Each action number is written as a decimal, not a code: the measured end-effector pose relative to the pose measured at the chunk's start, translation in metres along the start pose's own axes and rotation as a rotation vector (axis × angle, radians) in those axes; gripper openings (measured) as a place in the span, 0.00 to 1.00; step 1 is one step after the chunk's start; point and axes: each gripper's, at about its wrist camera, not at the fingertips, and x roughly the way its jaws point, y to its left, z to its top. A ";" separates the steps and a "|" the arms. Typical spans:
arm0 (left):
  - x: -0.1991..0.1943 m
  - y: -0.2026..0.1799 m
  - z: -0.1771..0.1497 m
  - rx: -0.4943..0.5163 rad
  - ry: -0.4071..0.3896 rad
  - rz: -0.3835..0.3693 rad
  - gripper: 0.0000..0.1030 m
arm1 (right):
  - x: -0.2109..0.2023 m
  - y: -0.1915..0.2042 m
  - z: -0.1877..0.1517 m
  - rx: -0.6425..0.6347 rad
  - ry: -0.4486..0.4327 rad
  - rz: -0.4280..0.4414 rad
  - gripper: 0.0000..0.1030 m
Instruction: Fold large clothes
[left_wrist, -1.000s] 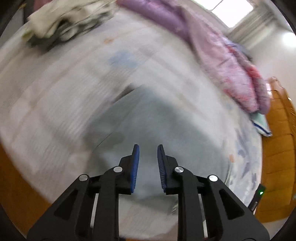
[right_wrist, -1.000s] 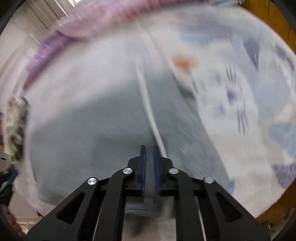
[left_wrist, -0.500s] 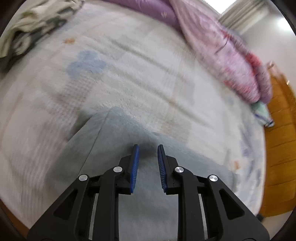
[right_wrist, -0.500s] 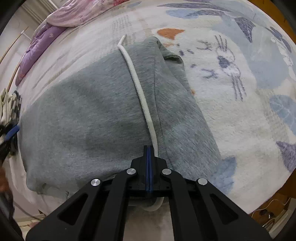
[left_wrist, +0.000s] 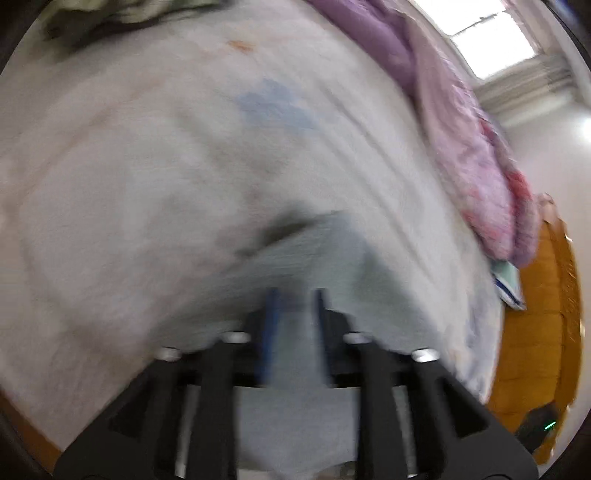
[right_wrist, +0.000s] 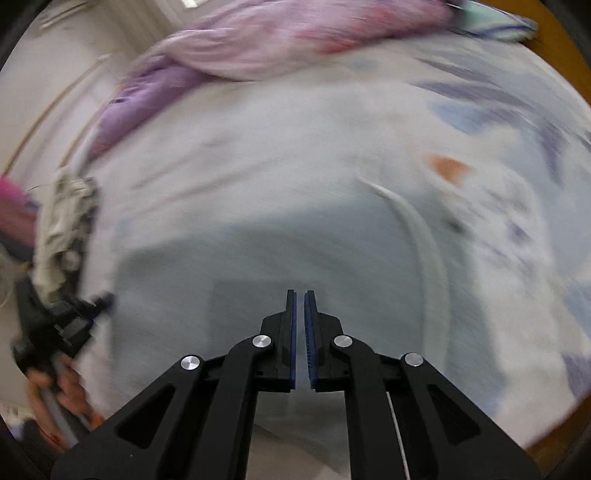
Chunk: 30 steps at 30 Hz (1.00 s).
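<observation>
A grey garment (right_wrist: 258, 266) with a white drawstring (right_wrist: 424, 240) lies folded on the bed; it also shows in the left wrist view (left_wrist: 314, 266). Both views are blurred by motion. My left gripper (left_wrist: 293, 299) is open and empty, held above the garment's near part. It also shows at the left edge of the right wrist view (right_wrist: 62, 325), held by a hand. My right gripper (right_wrist: 300, 295) hangs above the garment with its jaws a narrow gap apart and nothing between them.
A pink and purple quilt (left_wrist: 461, 122) lies along the far side of the bed (left_wrist: 147, 147). A heap of pale clothes (right_wrist: 66, 229) lies at the bed's left end. A wooden frame (left_wrist: 546, 332) borders the right.
My right gripper let go of the drawstring, opened slightly and lifted back from the garment. My left gripper pulled back from the garment and swung, so the view is blurred.
</observation>
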 end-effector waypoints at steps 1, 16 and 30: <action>-0.002 0.006 -0.004 -0.012 -0.005 0.030 0.46 | 0.010 0.011 0.009 -0.015 0.000 0.023 0.06; -0.011 0.062 -0.054 -0.074 0.088 0.002 0.64 | 0.067 0.045 -0.012 -0.044 0.148 0.034 0.02; -0.008 0.035 -0.048 -0.026 0.171 -0.067 0.09 | 0.047 0.069 -0.045 -0.215 0.124 0.098 0.40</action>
